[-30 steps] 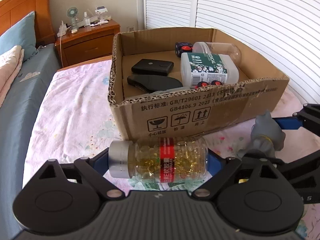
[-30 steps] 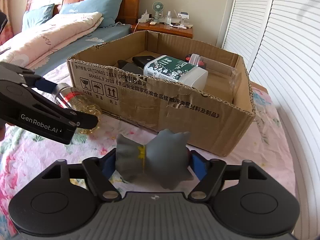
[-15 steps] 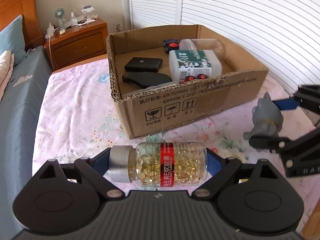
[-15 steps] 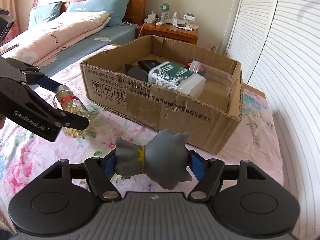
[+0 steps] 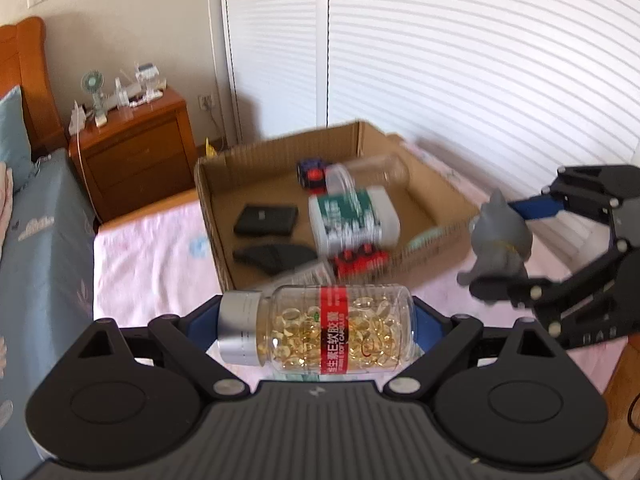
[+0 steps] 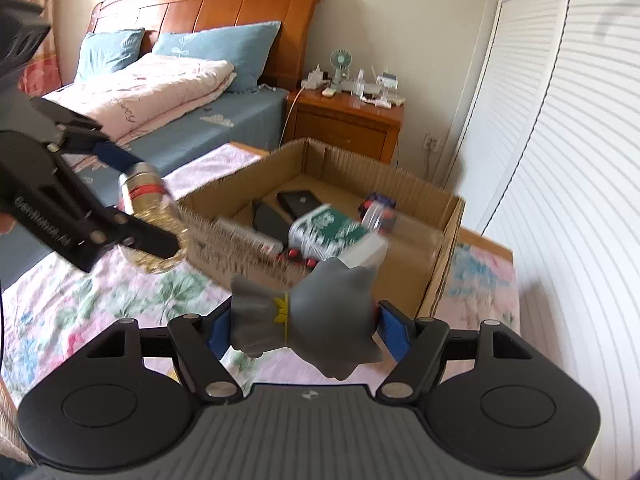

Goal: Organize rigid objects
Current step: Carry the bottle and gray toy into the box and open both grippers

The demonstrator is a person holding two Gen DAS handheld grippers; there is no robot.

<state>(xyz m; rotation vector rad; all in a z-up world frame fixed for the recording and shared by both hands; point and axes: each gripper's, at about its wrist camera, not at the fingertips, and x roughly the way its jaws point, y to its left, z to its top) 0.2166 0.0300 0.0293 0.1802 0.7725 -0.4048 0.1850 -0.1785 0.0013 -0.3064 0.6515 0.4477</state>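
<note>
My left gripper (image 5: 316, 330) is shut on a clear capsule bottle (image 5: 316, 330) with a silver cap and red label, held sideways in the air in front of the cardboard box (image 5: 210, 200). The same bottle (image 6: 154, 220) shows at left in the right wrist view. My right gripper (image 6: 306, 326) is shut on a grey cat-like figurine (image 6: 306, 320) with a yellow collar, also seen at right as the figurine (image 5: 502, 240) in the left wrist view. The box holds a white-green bottle (image 5: 354, 222), a clear jar (image 5: 370, 174), two black items (image 5: 266, 220) and small red-and-black pieces (image 5: 360, 258).
The box (image 6: 444, 236) sits on a floral sheet (image 6: 100, 300) on a bed. A wooden nightstand (image 5: 136, 152) with a small fan stands behind, beside white louvred doors (image 5: 480, 80). Pillows and a folded quilt (image 6: 152, 92) lie by the headboard.
Both grippers have risen with their loads, so the box now looks lower and farther, its inside more exposed. The grips on bottle and figurine are unchanged.
</note>
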